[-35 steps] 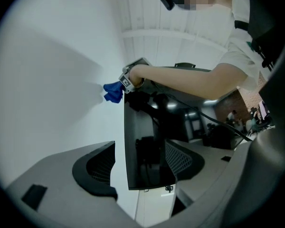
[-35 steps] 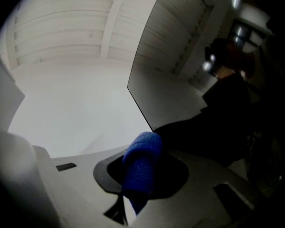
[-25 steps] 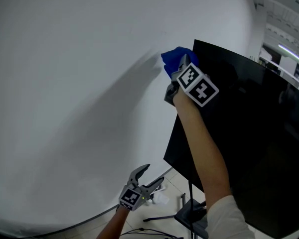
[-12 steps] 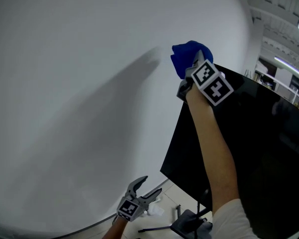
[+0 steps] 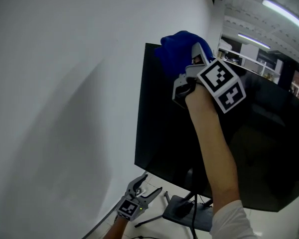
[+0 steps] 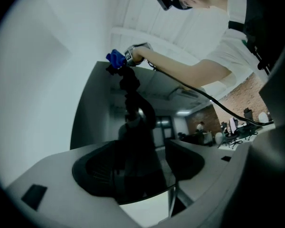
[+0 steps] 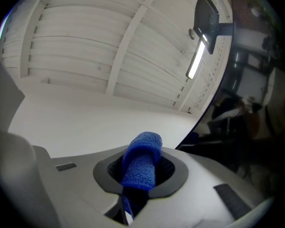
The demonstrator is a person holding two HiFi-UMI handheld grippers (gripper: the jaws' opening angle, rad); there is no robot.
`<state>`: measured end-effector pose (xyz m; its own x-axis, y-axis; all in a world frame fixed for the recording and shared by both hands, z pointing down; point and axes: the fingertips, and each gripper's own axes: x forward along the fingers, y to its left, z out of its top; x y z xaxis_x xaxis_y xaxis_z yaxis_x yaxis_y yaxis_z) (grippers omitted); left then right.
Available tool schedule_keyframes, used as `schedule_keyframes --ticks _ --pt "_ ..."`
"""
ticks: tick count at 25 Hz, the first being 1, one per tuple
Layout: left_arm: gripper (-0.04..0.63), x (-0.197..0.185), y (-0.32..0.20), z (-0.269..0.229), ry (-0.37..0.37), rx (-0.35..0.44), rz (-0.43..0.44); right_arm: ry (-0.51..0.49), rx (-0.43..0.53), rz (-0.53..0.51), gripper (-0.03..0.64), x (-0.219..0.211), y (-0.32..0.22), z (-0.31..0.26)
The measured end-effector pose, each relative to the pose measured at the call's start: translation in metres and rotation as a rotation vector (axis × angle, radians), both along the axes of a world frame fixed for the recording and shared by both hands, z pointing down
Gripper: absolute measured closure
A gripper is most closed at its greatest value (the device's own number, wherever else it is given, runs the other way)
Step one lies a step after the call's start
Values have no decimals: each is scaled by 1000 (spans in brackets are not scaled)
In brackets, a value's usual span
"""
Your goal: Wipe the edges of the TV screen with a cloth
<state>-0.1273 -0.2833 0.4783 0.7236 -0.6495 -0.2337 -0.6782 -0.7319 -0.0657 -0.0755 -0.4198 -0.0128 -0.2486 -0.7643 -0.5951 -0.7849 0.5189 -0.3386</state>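
- The right gripper [image 5: 191, 69] is raised to the top of the TV screen [image 5: 159, 128], near its upper left corner.
- Its jaws are clenched on a blue cloth [image 5: 178, 51]. In the right gripper view the cloth [image 7: 142, 167] stands as a folded roll between the two pads and sticks out past their tips.
- The bunched cloth lies over the screen's top edge, with the white wall [image 5: 55, 83] just behind it (the dark panel [image 7: 249, 127] shows just right of the cloth in the right gripper view).
- The left gripper [image 5: 142, 193] hangs low near the screen's stand [image 5: 182, 209], well apart from the cloth.
- Its jaws [image 6: 147, 175] are released with nothing between them, and the gap frames the dark screen.
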Motion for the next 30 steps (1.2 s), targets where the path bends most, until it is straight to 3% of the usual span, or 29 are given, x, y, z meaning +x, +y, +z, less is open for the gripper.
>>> schedule_keyframes --ticks 3,9,14,23,27,30 --pt "279 28 15 -15 -1 25 121 -12 8 32 538 27 24 -1" --pt "281 131 39 -30 1 47 353 -6 36 183 537 146 72 -6" --pt "281 202 74 -34 5 59 547 -81 79 241 535 238 122 -8" --pt "281 299 117 -51 30 82 772 -52 70 670 532 430 223 -11" --pt "281 346 177 -66 44 62 849 -63 47 845 529 527 314 -14" --pt "281 362 186 -70 41 55 891 -62 33 948 529 567 347 -10"
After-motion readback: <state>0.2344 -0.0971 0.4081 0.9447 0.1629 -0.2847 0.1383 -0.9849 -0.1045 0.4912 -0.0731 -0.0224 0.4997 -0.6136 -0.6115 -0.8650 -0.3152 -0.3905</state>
